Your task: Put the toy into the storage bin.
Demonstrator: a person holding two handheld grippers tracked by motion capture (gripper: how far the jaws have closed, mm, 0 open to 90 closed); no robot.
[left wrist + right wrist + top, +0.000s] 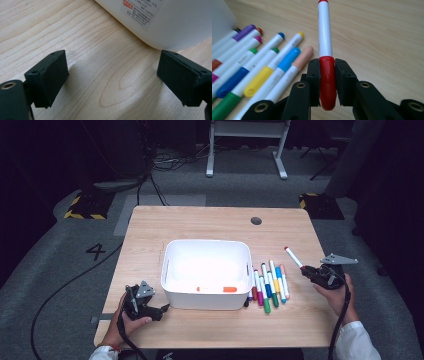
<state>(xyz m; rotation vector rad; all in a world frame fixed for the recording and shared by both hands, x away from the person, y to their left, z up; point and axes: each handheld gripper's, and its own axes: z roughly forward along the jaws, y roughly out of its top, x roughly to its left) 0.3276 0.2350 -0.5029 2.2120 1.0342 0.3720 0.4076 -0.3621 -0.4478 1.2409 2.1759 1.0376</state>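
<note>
My right gripper (327,68) is shut on the red cap of a white-barrelled red marker (325,42), which points away from me above the table. In the high view the same red marker (293,257) sticks out up-left from the right gripper (306,270), just right of a row of several coloured markers (269,282). A white bin (206,272) stands mid-table with an orange marker (218,289) lying inside. My left gripper (162,310) rests low at the bin's front left corner. Its jaws (112,77) stand open over bare wood, with the bin's wall (175,22) just beyond.
The wooden table (220,227) has bare room behind the bin and along its front edge. A dark round grommet (256,221) sits near the far edge. A cable trails off the table's left side to the floor. White frame legs (247,145) stand beyond.
</note>
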